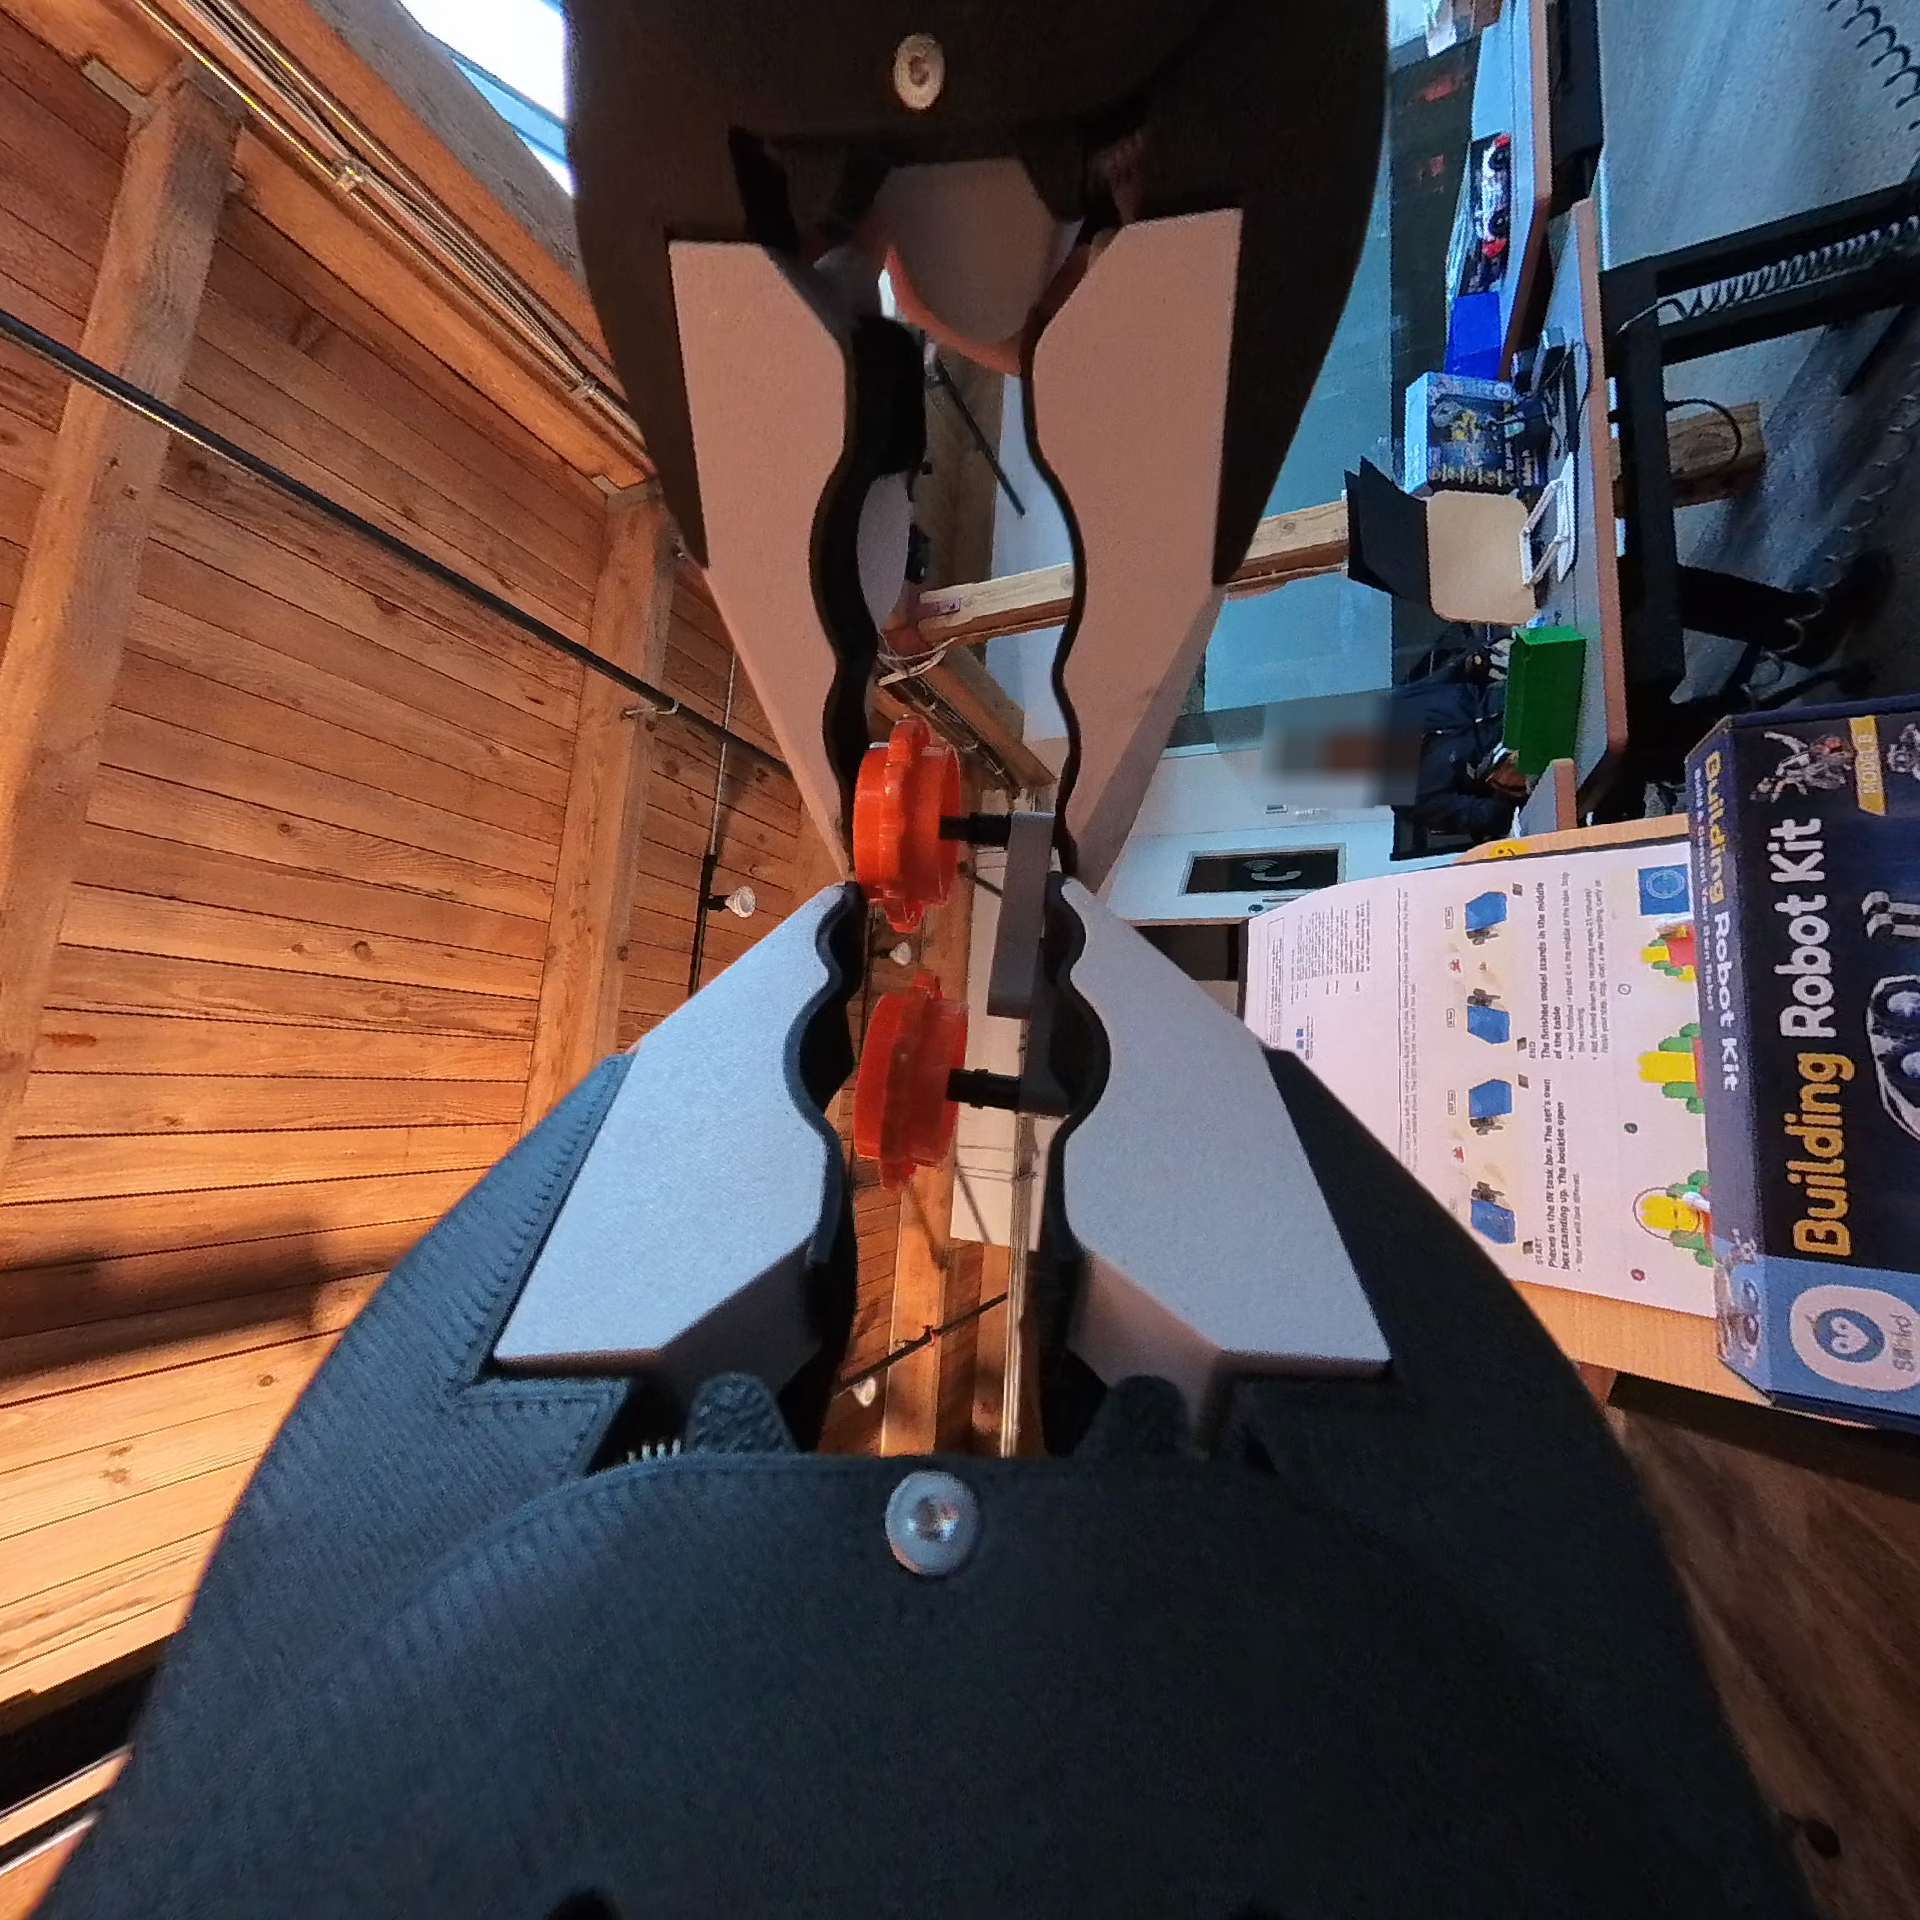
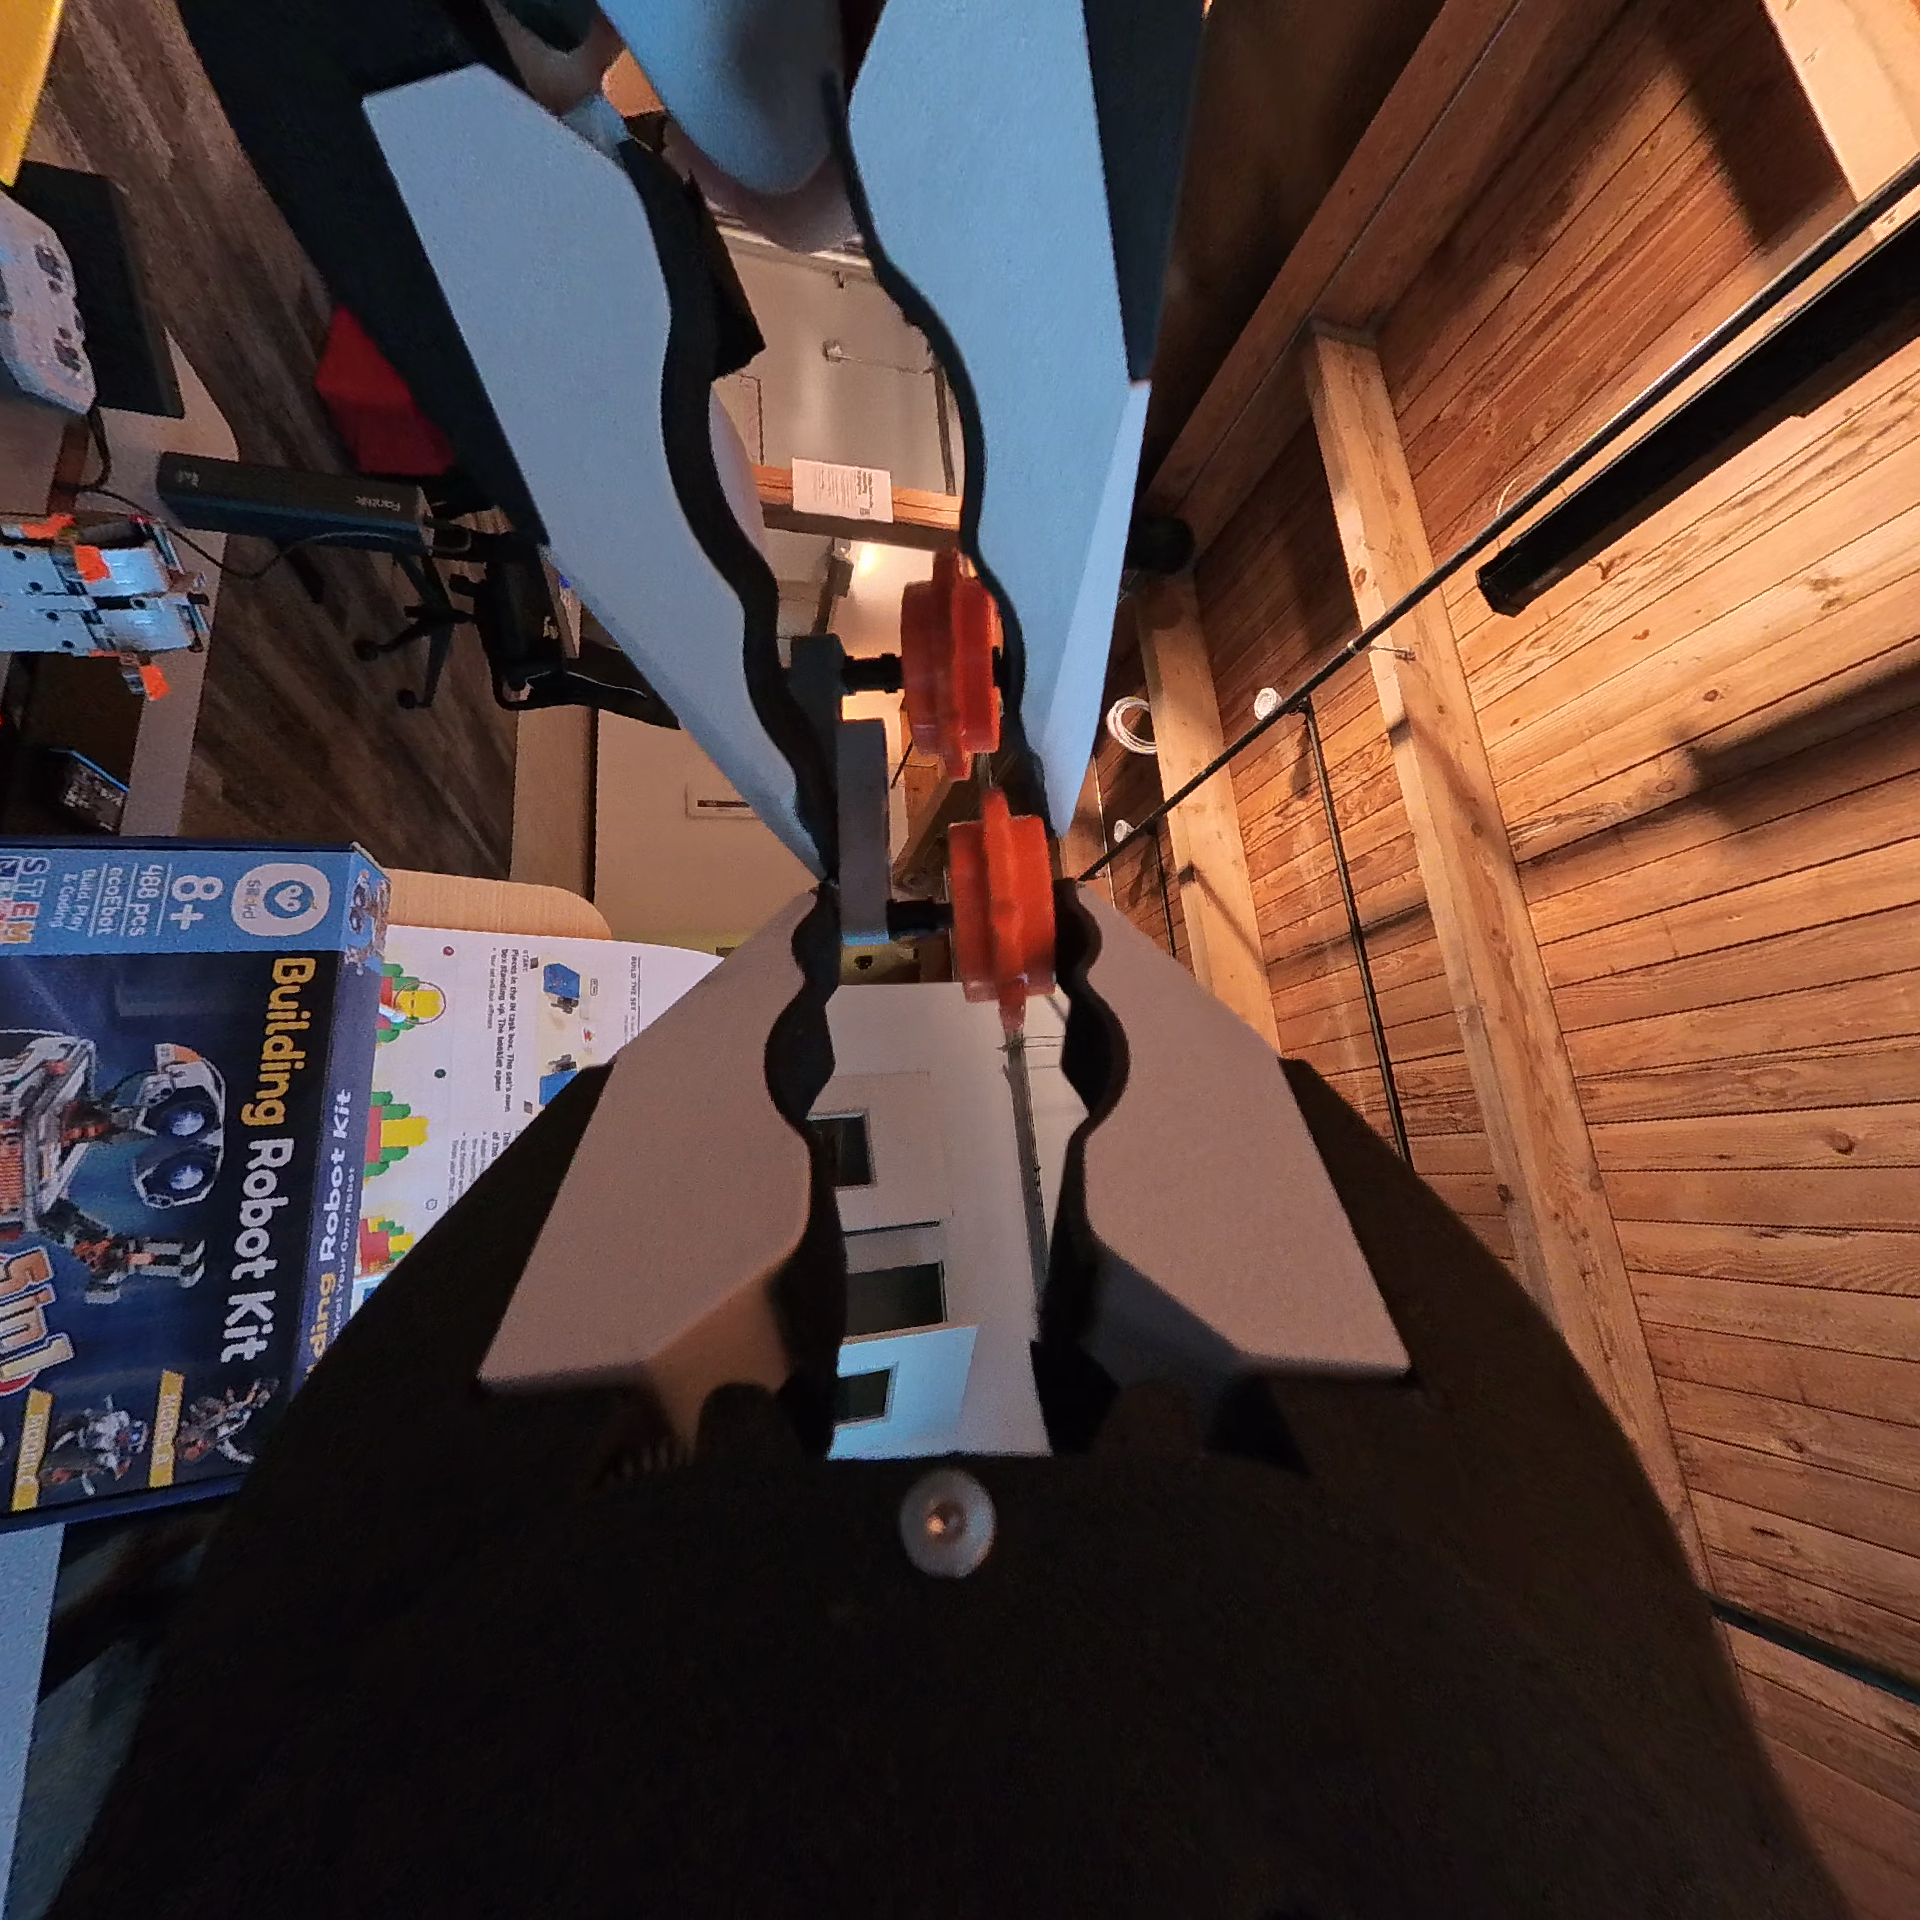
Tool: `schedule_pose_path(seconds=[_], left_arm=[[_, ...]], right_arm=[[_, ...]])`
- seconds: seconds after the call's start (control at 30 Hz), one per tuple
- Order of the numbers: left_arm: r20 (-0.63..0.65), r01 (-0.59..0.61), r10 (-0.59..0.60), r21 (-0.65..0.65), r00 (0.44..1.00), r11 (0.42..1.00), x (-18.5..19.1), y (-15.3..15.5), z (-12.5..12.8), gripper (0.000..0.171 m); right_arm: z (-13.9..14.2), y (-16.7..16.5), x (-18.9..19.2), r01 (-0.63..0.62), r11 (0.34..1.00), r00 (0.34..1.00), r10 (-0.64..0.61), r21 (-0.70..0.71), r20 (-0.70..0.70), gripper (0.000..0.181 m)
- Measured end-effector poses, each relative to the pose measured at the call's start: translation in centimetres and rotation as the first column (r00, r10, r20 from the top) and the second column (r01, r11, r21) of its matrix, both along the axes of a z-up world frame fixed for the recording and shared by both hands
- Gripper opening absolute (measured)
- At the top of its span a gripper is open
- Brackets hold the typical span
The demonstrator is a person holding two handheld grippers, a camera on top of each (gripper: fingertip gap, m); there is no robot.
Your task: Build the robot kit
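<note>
Left wrist view: my left gripper (image 1: pixel 951 904) is clamped on the wheel assembly (image 1: pixel 1023 935), held up in the air. One finger presses the nearer of two orange wheels (image 1: pixel 909 1081) and the other presses the single grey beam. The right gripper (image 1: pixel 956 831) faces mine and is closed across the farther wheel. One blue kit box (image 1: pixel 1808 1039) and one instruction sheet (image 1: pixel 1455 1091) stand on the counter (image 1: pixel 1558 1340).

Right wrist view: my right gripper (image 2: pixel 945 904) grips beam and wheel alike. I count two wheels, two black axles (image 2: pixel 914 914), one beam, and the wooden wall (image 2: pixel 1558 935) beside them.
</note>
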State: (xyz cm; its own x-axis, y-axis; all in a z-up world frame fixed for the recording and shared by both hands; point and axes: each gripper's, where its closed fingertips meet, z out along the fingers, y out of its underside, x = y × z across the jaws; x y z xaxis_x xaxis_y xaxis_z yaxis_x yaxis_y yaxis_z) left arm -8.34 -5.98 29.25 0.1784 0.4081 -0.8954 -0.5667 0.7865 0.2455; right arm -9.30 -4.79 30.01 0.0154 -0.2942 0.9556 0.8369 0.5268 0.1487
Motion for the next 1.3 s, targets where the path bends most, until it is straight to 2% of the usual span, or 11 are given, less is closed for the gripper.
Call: schedule_pose_path(seconds=[0.37, 0.57, 0.73, 0.9, 1.03, 1.13, 1.17, 1.2, 1.23, 1.27, 1.3], left_arm=[[0.028, 0.024, -0.025, 0.037, 0.999, 0.999, -0.2, -0.6, -0.3, 0.031], [0.044, -0.007, 0.003, 0.092, 0.999, 0.996, 0.0, -0.2, -2.9, 0.031], [0.018, -0.014, 0.015, -0.014, 1.000, 1.000, 0.6, 1.8, -7.7, 0.031], [-0.006, -0.017, 0.016, -0.164, 1.000, 0.986, 1.3, 4.5, -15.5, 0.031], [-0.002, -0.025, 0.025, -0.318, 1.000, 0.948, 1.4, 6.5, -21.5, 0.031], [0.084, 0.040, 0.005, -0.531, 0.996, 0.846, 0.8, 7.1, -23.8, 0.032], [0.137, 0.069, 0.017, -0.600, 0.990, 0.797, 0.2, 7.3, -23.9, 0.037], [0.198, 0.112, 0.039, -0.696, 0.979, 0.709, -0.5, 7.6, -24.1, 0.035], [0.268, 0.188, 0.063, -0.807, 0.961, 0.560, -1.0, 7.7, -24.6, 0.035], [0.336, 0.279, 0.093, -0.883, 0.937, 0.378, -1.3, 7.7, -25.1, 0.037], [0.395, 0.366, 0.130, -0.909, 0.909, 0.201, -1.7, 7.9, -25.5, 0.041]], right_arm=[[-0.2, -0.6, -0.1, -0.039, 0.997, 0.999, 0.038, 0.064, 0.009, 0.040], [-3.0, -0.1, 0.1, -0.045, 0.995, 0.999, 0.045, 0.088, 0.004, 0.040], [-8.1, 2.1, 0.9, -0.015, 1.000, 0.999, 0.014, -0.012, -0.040, 0.040], [-16.1, 4.9, 1.5, -0.008, 0.994, 0.996, -0.002, -0.108, -0.092, 0.040], [-22.0, 6.8, 1.8, 0.009, 0.991, 0.994, -0.024, -0.137, -0.106, 0.040], [-24.2, 8.7, 2.8, 0.063, 0.981, 0.984, -0.091, -0.182, -0.153, 0.040], [-24.5, 9.2, 3.2, 0.077, 0.980, 0.980, -0.108, -0.182, -0.166, 0.040], [-25.0, 9.7, 3.6, 0.090, 0.977, 0.977, -0.124, -0.191, -0.175, 0.040], [-25.3, 10.3, 4.0, 0.110, 0.974, 0.971, -0.147, -0.196, -0.187, 0.040], [-25.7, 10.8, 4.2, 0.126, 0.970, 0.968, -0.166, -0.206, -0.191, 0.040], [-26.1, 11.2, 4.3, 0.135, 0.969, 0.965, -0.176, -0.208, -0.193, 0.040]])
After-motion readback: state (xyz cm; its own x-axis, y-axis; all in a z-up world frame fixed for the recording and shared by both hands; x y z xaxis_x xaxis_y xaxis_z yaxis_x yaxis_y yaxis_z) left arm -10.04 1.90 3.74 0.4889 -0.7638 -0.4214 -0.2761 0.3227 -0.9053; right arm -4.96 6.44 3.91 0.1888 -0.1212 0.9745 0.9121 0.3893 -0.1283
